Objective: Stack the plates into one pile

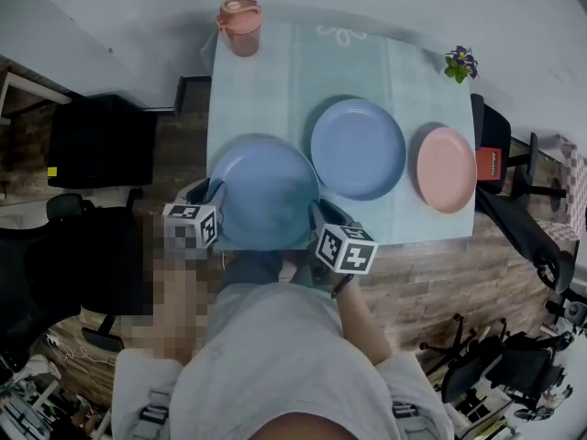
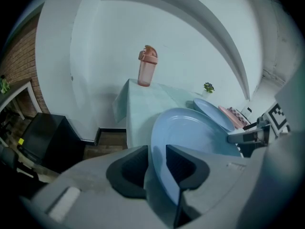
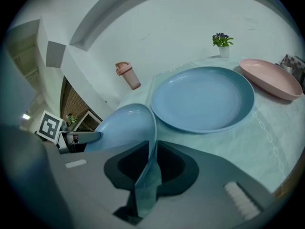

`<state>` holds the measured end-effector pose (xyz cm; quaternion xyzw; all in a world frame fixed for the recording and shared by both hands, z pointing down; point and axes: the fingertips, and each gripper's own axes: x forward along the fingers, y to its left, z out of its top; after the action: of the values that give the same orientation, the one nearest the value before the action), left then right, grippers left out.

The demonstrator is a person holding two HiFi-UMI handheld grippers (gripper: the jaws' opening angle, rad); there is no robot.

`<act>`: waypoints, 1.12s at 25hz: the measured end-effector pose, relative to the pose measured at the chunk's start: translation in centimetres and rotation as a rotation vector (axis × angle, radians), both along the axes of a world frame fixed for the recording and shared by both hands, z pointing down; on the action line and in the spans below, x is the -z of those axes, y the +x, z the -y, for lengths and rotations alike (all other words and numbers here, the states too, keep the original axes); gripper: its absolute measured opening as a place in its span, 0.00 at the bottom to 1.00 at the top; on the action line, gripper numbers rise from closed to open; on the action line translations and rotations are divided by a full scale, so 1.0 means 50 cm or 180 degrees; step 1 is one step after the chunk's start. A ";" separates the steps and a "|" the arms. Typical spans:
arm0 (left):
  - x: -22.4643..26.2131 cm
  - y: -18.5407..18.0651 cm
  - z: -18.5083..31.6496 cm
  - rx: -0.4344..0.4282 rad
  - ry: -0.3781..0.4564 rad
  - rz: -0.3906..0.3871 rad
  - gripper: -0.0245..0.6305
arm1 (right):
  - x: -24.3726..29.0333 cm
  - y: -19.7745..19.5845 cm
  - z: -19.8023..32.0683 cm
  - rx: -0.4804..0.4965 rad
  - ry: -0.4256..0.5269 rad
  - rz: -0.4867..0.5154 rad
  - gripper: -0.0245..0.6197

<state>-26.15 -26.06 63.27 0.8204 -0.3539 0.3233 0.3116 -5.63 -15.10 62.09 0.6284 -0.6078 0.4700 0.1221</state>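
Near plate (image 1: 266, 195) blue, middle plate (image 1: 358, 148) blue, right plate (image 1: 447, 169) pink

**Item count**

- Plates: 3 in total.
  - Blue: 2, the near blue plate (image 1: 266, 195) and the far blue plate (image 1: 358, 148).
  - Pink: 1, the pink plate (image 1: 447, 169).
- Lidded pink bottle (image 1: 240, 26): 1.
- Small potted plant (image 1: 459, 63): 1.
- Cloth-covered table (image 1: 275, 81): 1.
- Grippers: 2, the left gripper (image 1: 211, 192) and the right gripper (image 1: 322, 213).
- Marker cubes: 2, the left marker cube (image 1: 193, 225) and the right marker cube (image 1: 347, 248).
- Person (image 1: 293, 356): 1.
- Office chairs (image 1: 519, 227): present on both sides, but their number cannot be fixed from these views.
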 end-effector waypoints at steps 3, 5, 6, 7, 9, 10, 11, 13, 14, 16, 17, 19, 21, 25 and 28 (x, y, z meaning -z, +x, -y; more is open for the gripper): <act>-0.007 -0.005 -0.002 0.0011 -0.0008 0.0043 0.14 | -0.001 -0.001 0.002 -0.0020 -0.0042 -0.0058 0.11; 0.002 -0.005 0.000 0.0022 0.0001 0.0020 0.12 | 0.003 0.000 0.002 -0.0051 -0.0060 -0.0108 0.10; 0.010 -0.004 0.002 0.0022 0.0026 -0.0003 0.12 | 0.008 0.002 0.003 -0.0070 -0.0050 -0.0136 0.10; 0.021 -0.003 0.005 0.0019 0.0066 -0.0024 0.12 | 0.016 0.003 0.006 -0.0087 -0.0026 -0.0161 0.10; 0.048 -0.001 0.014 0.0009 0.0164 -0.0062 0.12 | 0.037 0.005 0.016 -0.0113 0.0057 -0.0198 0.09; 0.062 0.001 0.019 0.0004 0.0212 -0.0086 0.12 | 0.050 0.008 0.021 -0.0125 0.0107 -0.0213 0.09; 0.077 0.004 0.025 -0.0004 0.0257 -0.0114 0.12 | 0.063 0.012 0.027 -0.0139 0.0159 -0.0229 0.09; 0.103 0.016 0.037 -0.0038 0.0349 -0.0175 0.11 | 0.088 0.024 0.038 -0.0180 0.0261 -0.0258 0.09; 0.114 0.023 0.042 -0.0066 0.0395 -0.0206 0.11 | 0.099 0.031 0.042 -0.0209 0.0307 -0.0273 0.09; 0.129 0.044 0.049 -0.0139 0.0459 -0.0271 0.11 | 0.118 0.050 0.046 -0.0280 0.0387 -0.0312 0.08; 0.135 0.057 0.050 -0.0179 0.0471 -0.0308 0.11 | 0.127 0.062 0.045 -0.0316 0.0420 -0.0338 0.08; 0.147 0.089 0.050 -0.0268 0.0489 -0.0378 0.11 | 0.147 0.092 0.042 -0.0393 0.0479 -0.0406 0.08; 0.162 0.129 0.052 -0.0365 0.0524 -0.0436 0.11 | 0.167 0.130 0.039 -0.0483 0.0533 -0.0490 0.07; 0.191 0.218 0.051 -0.0529 0.0576 -0.0539 0.11 | 0.202 0.210 0.024 -0.0643 0.0604 -0.0644 0.07; 0.209 0.289 0.049 -0.0580 0.0615 -0.0598 0.11 | 0.222 0.277 0.015 -0.0724 0.0640 -0.0731 0.07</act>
<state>-11.70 -28.51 52.81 0.9019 -0.2767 0.2366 0.2324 8.21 -15.85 50.96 0.7515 -0.5588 0.3429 0.0733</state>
